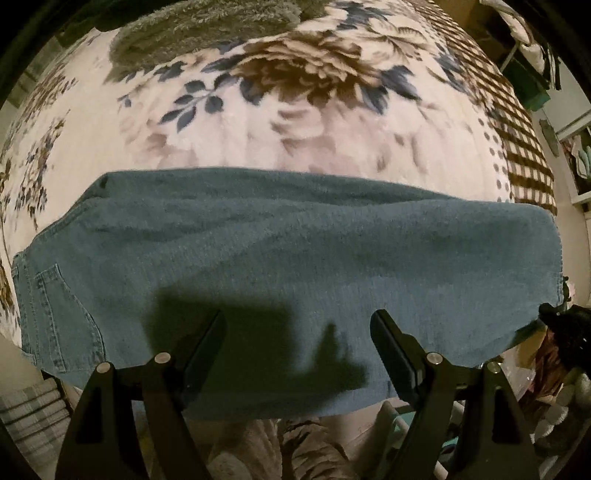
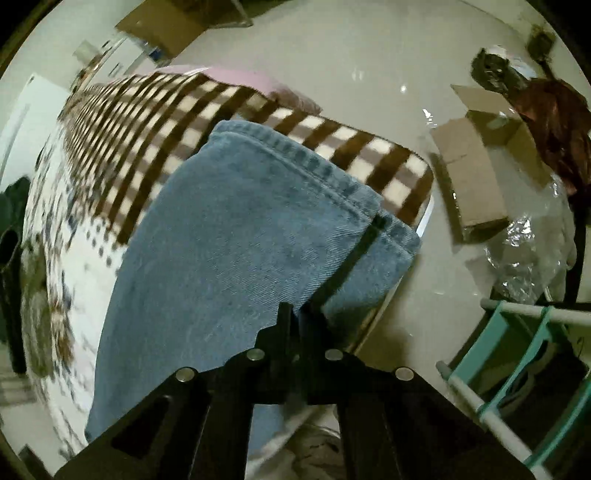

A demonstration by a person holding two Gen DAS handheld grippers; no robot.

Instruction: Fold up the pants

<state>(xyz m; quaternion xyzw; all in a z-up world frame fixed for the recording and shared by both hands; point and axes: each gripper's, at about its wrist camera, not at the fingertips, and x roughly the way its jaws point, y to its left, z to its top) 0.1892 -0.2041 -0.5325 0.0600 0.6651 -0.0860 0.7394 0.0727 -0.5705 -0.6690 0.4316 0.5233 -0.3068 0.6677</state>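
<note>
Blue denim pants [image 1: 280, 254] lie across a floral blanket [image 1: 258, 122], folded lengthwise, with the waist and a back pocket at the left and the leg ends at the right. My left gripper [image 1: 297, 328] is open and empty, hovering over the near edge of the pants. In the right wrist view the hemmed leg ends [image 2: 240, 221] lie on the bed corner. My right gripper [image 2: 295, 314] is shut on the near edge of the pants close to the hem. It also shows at the right edge of the left wrist view [image 1: 565, 317].
A checked brown-and-cream blanket border [image 2: 258, 122] runs along the bed edge. A grey fuzzy blanket [image 1: 207, 26] lies at the far side of the bed. On the floor are a cardboard box [image 2: 476, 173], clear plastic wrap [image 2: 524, 251] and a teal rack [image 2: 524, 354].
</note>
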